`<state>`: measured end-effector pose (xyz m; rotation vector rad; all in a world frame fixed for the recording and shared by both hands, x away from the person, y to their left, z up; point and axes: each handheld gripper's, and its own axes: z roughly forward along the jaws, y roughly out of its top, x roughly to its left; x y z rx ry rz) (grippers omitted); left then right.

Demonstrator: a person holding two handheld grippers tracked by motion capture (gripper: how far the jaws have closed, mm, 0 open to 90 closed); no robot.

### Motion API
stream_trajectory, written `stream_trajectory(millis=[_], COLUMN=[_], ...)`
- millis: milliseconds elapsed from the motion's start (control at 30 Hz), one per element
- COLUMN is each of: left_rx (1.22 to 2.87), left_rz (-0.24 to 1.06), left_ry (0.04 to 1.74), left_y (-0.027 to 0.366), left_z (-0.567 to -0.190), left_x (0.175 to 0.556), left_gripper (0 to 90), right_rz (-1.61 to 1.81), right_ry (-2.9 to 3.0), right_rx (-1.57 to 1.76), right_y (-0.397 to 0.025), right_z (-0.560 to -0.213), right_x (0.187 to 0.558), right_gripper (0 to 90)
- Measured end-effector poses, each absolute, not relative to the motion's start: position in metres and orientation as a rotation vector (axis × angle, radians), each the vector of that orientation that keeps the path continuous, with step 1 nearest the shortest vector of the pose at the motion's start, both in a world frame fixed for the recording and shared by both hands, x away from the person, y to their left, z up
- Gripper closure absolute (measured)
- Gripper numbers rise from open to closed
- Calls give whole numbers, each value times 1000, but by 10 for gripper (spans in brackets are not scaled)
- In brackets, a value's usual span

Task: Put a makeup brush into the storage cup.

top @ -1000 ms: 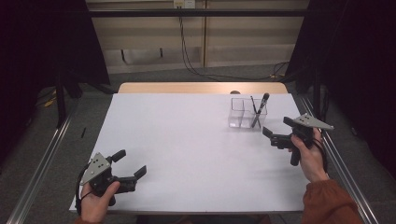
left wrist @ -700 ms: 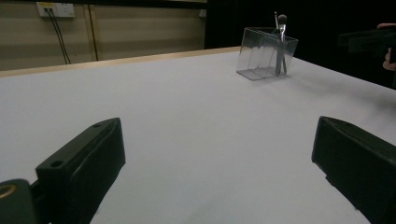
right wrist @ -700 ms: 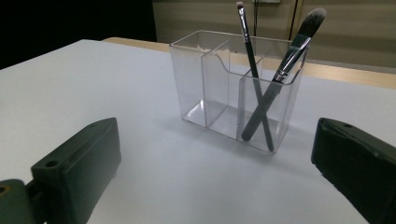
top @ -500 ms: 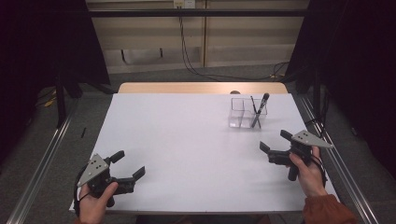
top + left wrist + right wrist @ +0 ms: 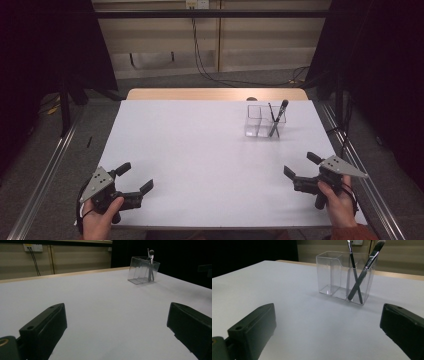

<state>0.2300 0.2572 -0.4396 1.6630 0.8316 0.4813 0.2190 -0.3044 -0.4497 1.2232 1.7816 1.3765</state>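
A clear plastic organizer (image 5: 256, 121) with compartments stands on the white table (image 5: 200, 145) at the back right. Two dark makeup brushes (image 5: 278, 117) lean crossed in its right compartment. Near the front left edge, a hand holds my left gripper (image 5: 136, 176) open with nothing between its jaws. At the front right, my right gripper (image 5: 300, 164) is open too, well short of the organizer. The left gripper view has my left gripper (image 5: 115, 327) low over the table and the organizer (image 5: 140, 271) far off. In the right gripper view the organizer (image 5: 329, 272) and brushes (image 5: 358, 286) stand ahead of my right gripper (image 5: 327, 330).
A wooden strip (image 5: 215, 94) borders the table's far edge. Metal rails (image 5: 370, 185) run along both sides of the table. Cables (image 5: 205, 55) hang down the back wall. Dark curtains flank the area.
My right gripper has drawn back from beside the organizer toward the front right edge of the table, staying open. My left gripper has barely moved.
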Motion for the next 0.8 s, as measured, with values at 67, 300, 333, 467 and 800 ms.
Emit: stream_trajectory(millis=[67, 300, 333, 467, 800], left_rx=[1672, 1674, 1680, 1692, 1690], left_rz=[484, 480, 476, 473, 474], left_ry=[830, 832, 832, 825, 827], left_y=[257, 256, 255, 253, 253], left_z=[-440, -441, -441, -442, -442], left_x=[230, 230, 229, 230, 230], left_gripper=[28, 28, 28, 28, 28], right_rz=[1372, 1397, 1393, 1375, 1379], right_ry=[1786, 1800, 1800, 1827, 1855], right_rx=[1216, 1200, 1199, 1196, 1177], right_y=[-304, -307, -308, -307, -304], right_z=[-450, -449, -450, -455, -456], right_x=[215, 202, 200, 197, 201], right_gripper=[4, 0, 1, 2, 4])
